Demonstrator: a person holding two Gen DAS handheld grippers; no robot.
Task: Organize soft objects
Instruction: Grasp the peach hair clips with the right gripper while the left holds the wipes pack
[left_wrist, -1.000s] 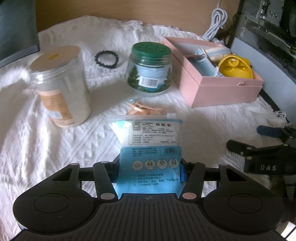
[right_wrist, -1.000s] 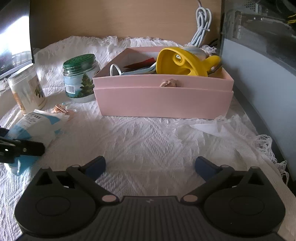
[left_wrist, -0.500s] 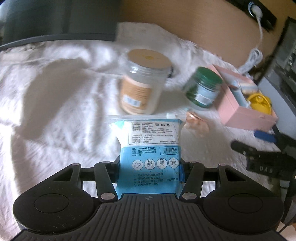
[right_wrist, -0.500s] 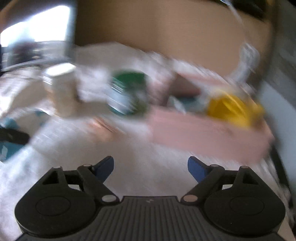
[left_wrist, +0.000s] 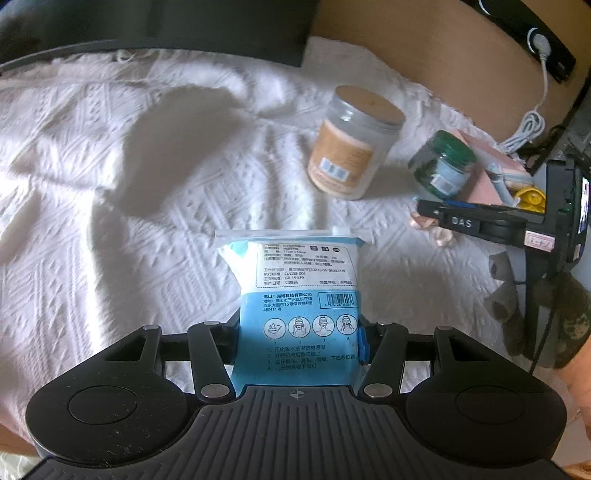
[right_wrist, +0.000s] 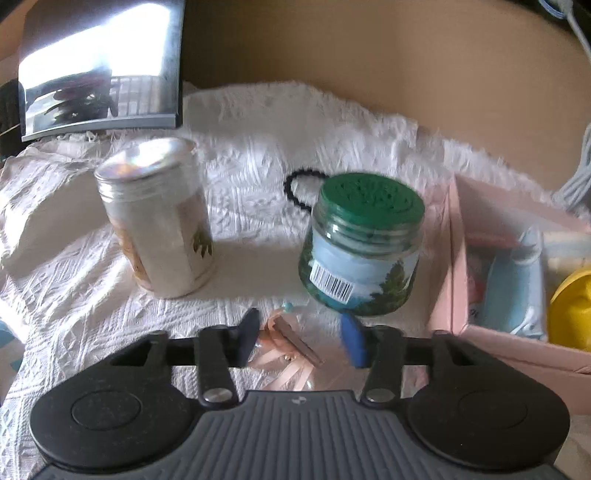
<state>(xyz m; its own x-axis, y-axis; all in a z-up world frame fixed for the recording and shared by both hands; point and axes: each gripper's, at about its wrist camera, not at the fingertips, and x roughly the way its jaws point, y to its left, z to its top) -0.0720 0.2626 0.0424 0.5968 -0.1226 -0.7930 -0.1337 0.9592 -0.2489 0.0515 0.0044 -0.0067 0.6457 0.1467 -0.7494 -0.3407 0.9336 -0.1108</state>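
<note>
A blue and white zip packet (left_wrist: 299, 291) sticks out forward from my left gripper (left_wrist: 299, 339), which is shut on its lower end above the white cloth (left_wrist: 129, 229). A pink ribbon hair clip (right_wrist: 291, 343) lies on the cloth between the blue pads of my right gripper (right_wrist: 299, 338). Its jaws are closing around the clip, and a gap still shows on the right side. In the left wrist view the right gripper (left_wrist: 432, 218) sits low over the same clip (left_wrist: 439, 236), held by a gloved hand (left_wrist: 569, 321).
A tall tan-lidded jar (right_wrist: 159, 221) and a green-lidded jar (right_wrist: 362, 247) stand just beyond the clip, with a black hair tie (right_wrist: 295, 192) behind. A pink box (right_wrist: 517, 343) holding a yellow funnel (right_wrist: 569, 306) is at the right. A dark monitor (right_wrist: 99, 70) stands at the back left.
My left gripper carried the packet leftward, so the jars slid right in its view. My right gripper swung left from the pink box to the hair clip, and its jaws narrowed.
</note>
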